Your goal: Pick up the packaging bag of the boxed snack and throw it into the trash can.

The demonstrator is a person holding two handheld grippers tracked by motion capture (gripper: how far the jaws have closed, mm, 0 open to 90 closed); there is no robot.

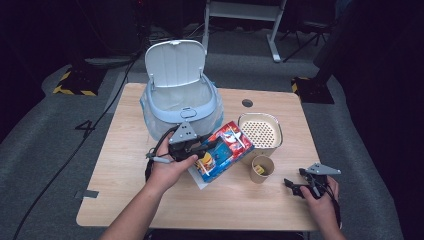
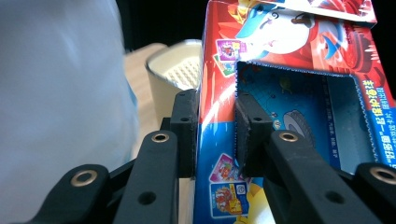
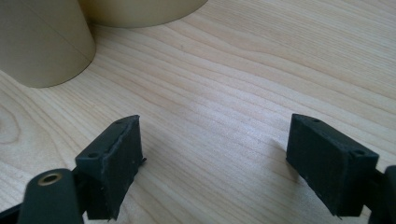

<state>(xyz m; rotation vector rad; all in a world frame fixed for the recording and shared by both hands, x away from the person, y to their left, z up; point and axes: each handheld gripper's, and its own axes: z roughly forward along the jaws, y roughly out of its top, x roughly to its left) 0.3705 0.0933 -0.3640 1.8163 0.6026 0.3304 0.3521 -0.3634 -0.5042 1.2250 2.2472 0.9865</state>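
Observation:
My left gripper [image 1: 206, 148] is shut on the side wall of a red and blue printed carton [image 1: 227, 149] and holds it tilted, clear of the table. In the left gripper view the two pads [image 2: 186, 133] pinch the carton's wall [image 2: 217, 93] beside its torn-open window, which shows a blue inside. My right gripper [image 1: 294, 186] rests low at the table's front right, open. In the right gripper view its jaws [image 3: 215, 154] stand wide apart over bare wood with nothing between them.
A pale blue bin [image 1: 180, 102] with its white lid up stands behind the carton. A beige perforated bowl [image 1: 260, 131] and a paper cup [image 1: 262, 169] sit right of it. A white sheet [image 1: 197, 179] lies under the carton. The wooden table [image 1: 130, 195] ends just behind both hands.

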